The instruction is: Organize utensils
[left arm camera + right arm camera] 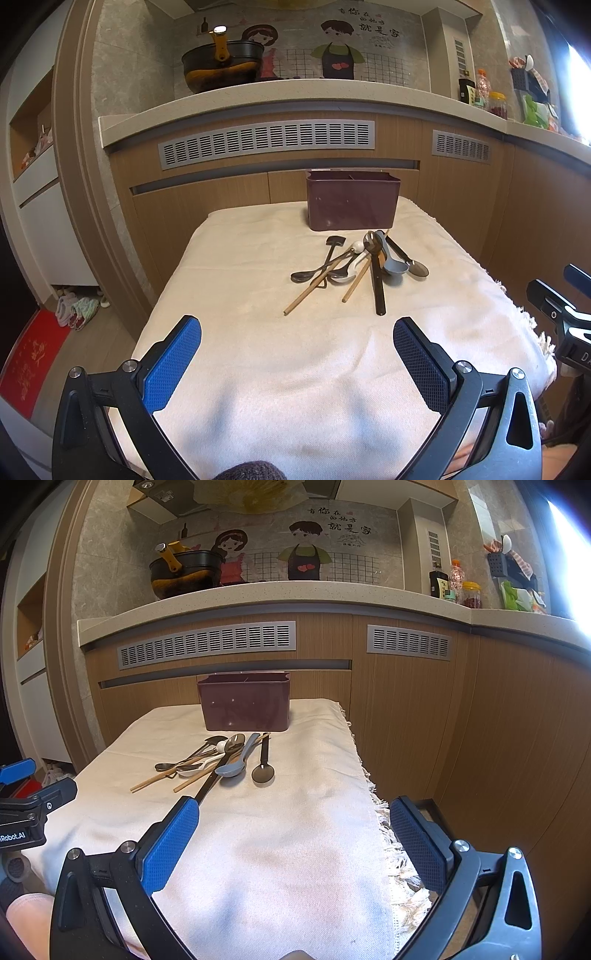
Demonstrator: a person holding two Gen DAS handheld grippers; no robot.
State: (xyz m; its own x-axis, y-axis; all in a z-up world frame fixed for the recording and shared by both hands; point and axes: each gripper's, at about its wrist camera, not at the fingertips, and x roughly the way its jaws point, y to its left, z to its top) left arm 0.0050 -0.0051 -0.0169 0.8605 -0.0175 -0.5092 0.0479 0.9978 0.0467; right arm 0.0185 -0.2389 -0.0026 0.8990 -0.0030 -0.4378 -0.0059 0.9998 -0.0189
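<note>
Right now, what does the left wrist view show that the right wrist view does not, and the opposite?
Only the left wrist view shows the red floor mat at lower left, and the right gripper at its right edge.

Only the right wrist view shows the cloth's fringed edge with the floor beyond it, and the left gripper at its left edge.

Both show the maroon utensil holder on the cream cloth, the pile of spoons and chopsticks in front of it, and open blue fingers holding nothing.

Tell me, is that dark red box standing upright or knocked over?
Upright. The dark red box sits flat on the cream cloth with its open top facing up, behind the pile of utensils.
</note>
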